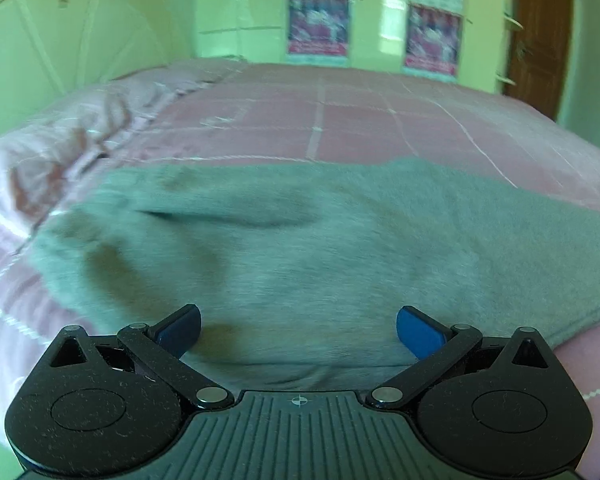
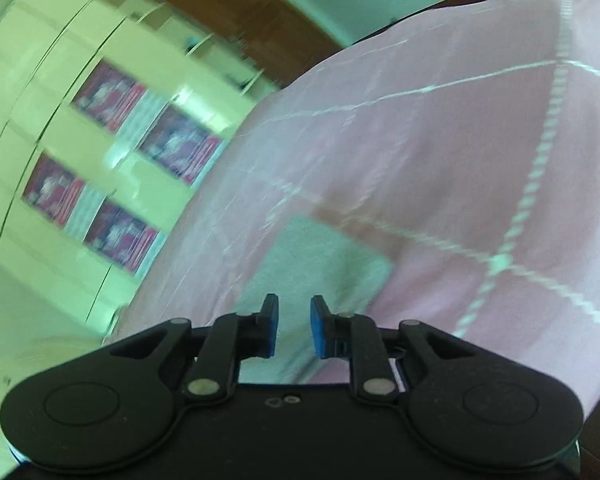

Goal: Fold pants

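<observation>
Grey-green fleece pants [image 1: 300, 240] lie spread across the near part of a pink quilted bed [image 1: 340, 112]. My left gripper [image 1: 299, 330] is open wide, its blue pads just above the near edge of the pants and holding nothing. In the right wrist view, which is tilted and blurred, one end of the pants [image 2: 324, 264] shows as a pale grey-green patch on the pink quilt [image 2: 440, 160]. My right gripper [image 2: 295, 326] hovers over that end with its jaws a narrow gap apart and nothing between them.
A rumpled pale pink cover [image 1: 80, 128] is bunched at the bed's left. Green walls with posters [image 1: 318, 24] stand behind the bed, and a brown door [image 1: 540, 32] is at the far right. The bed's edge falls away at the left in the right wrist view.
</observation>
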`<state>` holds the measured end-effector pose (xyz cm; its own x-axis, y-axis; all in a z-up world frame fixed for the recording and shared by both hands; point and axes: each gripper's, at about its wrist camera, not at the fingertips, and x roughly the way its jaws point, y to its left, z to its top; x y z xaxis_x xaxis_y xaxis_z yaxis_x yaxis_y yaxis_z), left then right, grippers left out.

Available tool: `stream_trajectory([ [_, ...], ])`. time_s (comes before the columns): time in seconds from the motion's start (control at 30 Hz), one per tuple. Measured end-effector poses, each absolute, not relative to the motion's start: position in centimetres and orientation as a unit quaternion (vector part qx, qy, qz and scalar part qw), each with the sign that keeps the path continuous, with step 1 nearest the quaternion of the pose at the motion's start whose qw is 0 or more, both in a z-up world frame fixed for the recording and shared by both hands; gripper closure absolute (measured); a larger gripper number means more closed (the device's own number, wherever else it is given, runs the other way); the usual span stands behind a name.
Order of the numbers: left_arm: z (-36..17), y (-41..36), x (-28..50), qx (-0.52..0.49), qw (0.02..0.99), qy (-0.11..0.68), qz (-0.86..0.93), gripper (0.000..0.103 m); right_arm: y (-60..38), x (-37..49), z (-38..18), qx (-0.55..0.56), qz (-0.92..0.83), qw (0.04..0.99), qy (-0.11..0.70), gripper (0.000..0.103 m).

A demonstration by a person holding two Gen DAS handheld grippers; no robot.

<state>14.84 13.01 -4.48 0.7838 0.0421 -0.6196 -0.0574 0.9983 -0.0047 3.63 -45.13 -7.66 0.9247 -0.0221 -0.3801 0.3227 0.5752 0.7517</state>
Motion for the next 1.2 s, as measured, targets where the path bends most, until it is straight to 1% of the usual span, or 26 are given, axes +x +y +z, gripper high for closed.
stream_trajectory([
  [0.1,-3.9,16.1,13.8,-0.016,0.947,0.307,0.095,0.000,-41.0,8.1,-5.6,0.406,-0.011,0.891,0.202,0.090],
  [0.2,-3.8,20.4,14.1,-0.064,0.936,0.309,0.155,0.000,-34.3,14.5,-3.7,0.338,0.106,0.900,0.252,0.086],
  [0.23,-3.9,22.0,14.5,-0.088,0.932,0.311,0.166,0.000,-31.9,16.7,-3.3,0.319,0.147,0.897,0.267,0.082],
  [0.27,-4.1,23.1,15.0,-0.104,0.927,0.317,0.171,0.000,-29.4,18.9,-3.0,0.299,0.184,0.893,0.281,0.075],
  [0.3,-4.5,24.2,15.6,-0.118,0.920,0.329,0.178,0.000,-26.7,21.1,-2.7,0.277,0.215,0.889,0.294,0.071],
  [0.33,-4.9,24.9,16.3,-0.131,0.913,0.340,0.185,0.000,-23.8,23.6,-2.5,0.252,0.247,0.884,0.307,0.062],
  [0.37,-5.2,25.6,16.9,-0.141,0.909,0.345,0.185,0.000,-21.8,25.3,-2.6,0.237,0.267,0.879,0.316,0.059],
  [0.4,-5.5,26.1,17.3,-0.152,0.910,0.342,0.176,0.000,-19.3,27.6,-2.6,0.216,0.287,0.873,0.331,0.058],
  [0.47,-5.8,26.7,18.1,-0.157,0.909,0.344,0.175,0.000,-15.5,30.9,-2.9,0.178,0.307,0.865,0.354,0.060],
  [0.5,-6.1,27.0,18.7,-0.161,0.907,0.349,0.172,0.000,-14.1,32.2,-3.0,0.163,0.314,0.861,0.365,0.063],
  [0.53,-6.4,27.3,19.1,-0.173,0.906,0.349,0.166,0.000,-12.8,33.5,-3.2,0.147,0.319,0.858,0.373,0.069],
  [0.57,-6.6,27.6,19.4,-0.184,0.905,0.347,0.163,0.000,-11.8,34.5,-3.4,0.131,0.321,0.859,0.377,0.071],
  [0.77,-7.7,28.0,19.8,-0.204,0.907,0.336,0.151,0.000,-7.7,37.3,-5.4,0.025,0.355,0.837,0.415,0.071],
  [0.83,-7.9,28.2,19.6,-0.210,0.908,0.332,0.147,0.000,-7.1,37.8,-5.9,0.022,0.375,0.822,0.428,0.071],
  [0.87,-7.9,28.2,19.7,-0.210,0.908,0.331,0.146,0.001,-7.1,37.7,-5.9,0.021,0.388,0.815,0.430,0.074],
  [0.93,-7.8,28.2,19.5,-0.209,0.910,0.328,0.144,0.001,-6.9,37.6,-5.8,0.035,0.421,0.798,0.430,0.075],
  [1.0,-7.7,28.1,19.4,-0.209,0.912,0.323,0.142,0.005,-7.0,37.2,-5.5,0.051,0.446,0.787,0.424,0.075],
  [1.03,-7.7,28.1,19.4,-0.213,0.913,0.318,0.139,0.011,-6.8,37.4,-5.4,0.058,0.451,0.784,0.423,0.075],
  [1.07,-7.6,28.1,19.0,-0.219,0.915,0.310,0.134,0.019,-6.7,37.6,-5.5,0.058,0.442,0.787,0.426,0.075],
  [1.1,-7.6,28.1,18.8,-0.228,0.916,0.304,0.129,0.022,-6.5,38.0,-5.7,0.059,0.429,0.790,0.433,0.075],
  [1.2,-7.8,28.4,18.6,-0.240,0.915,0.297,0.131,0.024,-5.4,39.4,-6.9,0.087,0.409,0.785,0.456,0.075],
])
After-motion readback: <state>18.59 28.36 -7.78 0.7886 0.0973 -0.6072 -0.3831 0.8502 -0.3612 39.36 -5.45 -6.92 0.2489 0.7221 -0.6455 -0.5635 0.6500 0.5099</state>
